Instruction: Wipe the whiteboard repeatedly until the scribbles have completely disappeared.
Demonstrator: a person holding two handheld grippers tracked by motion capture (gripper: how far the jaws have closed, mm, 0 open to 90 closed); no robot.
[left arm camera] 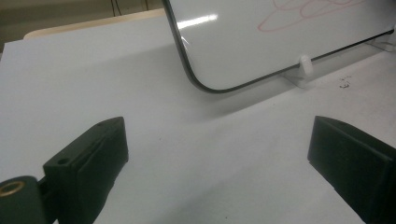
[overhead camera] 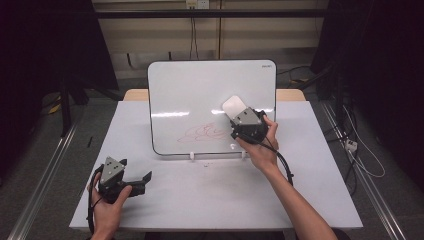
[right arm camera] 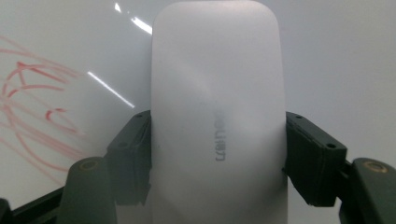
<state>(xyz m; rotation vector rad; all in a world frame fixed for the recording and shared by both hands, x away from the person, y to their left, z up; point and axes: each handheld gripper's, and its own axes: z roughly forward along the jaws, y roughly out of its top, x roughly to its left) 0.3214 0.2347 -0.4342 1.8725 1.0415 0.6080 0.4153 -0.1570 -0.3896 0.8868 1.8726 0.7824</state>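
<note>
1. Tipping the whiteboard (overhead camera: 200, 100) is the main hazard. It stands upright near the far edge of the table (overhead camera: 310, 200) on two small white clip feet (left arm camera: 304, 65), and nothing braces it from behind that can be seen. A hard push from the eraser (overhead camera: 234, 106) could probably rock it backward or slide it toward the far edge.
2. Losing the eraser is the second hazard. Its shell looks smooth and rounded, and the jaws hold it only at its sides; drag across the board could likely twist it out of the grip.
3. Incomplete wiping is possible. The red scribble (overhead camera: 205, 133) sits in the lower middle of the board, to the left of and below the eraser. A stroke that stays high would miss it or merely smear it.
4. Right gripper (overhead camera: 240, 117): jaws closed against both long sides of the eraser, pinching it. The eraser is held at the board face, toward the board's right side; firm contact with the surface cannot be confirmed.
5. Left gripper (overhead camera: 145, 178): jaws spread wide, holding nothing. It lies low over the table near the near-left corner, well apart from the board, so it gives the board no support.
</note>
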